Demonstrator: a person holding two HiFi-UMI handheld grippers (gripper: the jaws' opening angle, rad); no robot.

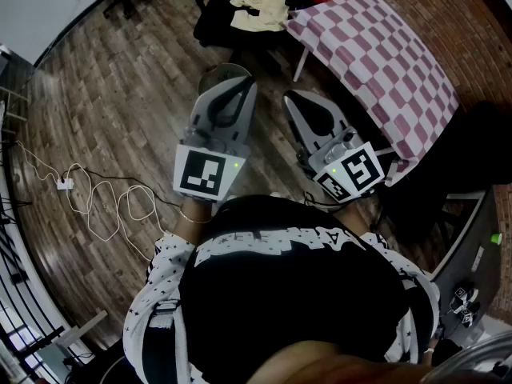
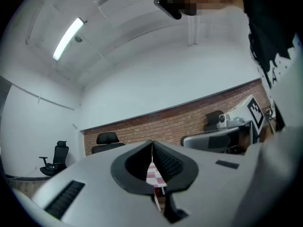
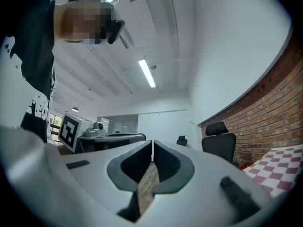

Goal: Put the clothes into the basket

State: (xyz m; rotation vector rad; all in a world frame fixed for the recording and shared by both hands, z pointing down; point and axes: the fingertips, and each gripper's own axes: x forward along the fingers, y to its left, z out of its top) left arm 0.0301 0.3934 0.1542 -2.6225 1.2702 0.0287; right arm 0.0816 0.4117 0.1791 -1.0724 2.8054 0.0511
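I keep both jaws closed on nothing: left gripper, right gripper. The clothes lie on a chair, beside the bench's far corner.

No text can be read. White lettering across the person's shirt is too warped to make out.
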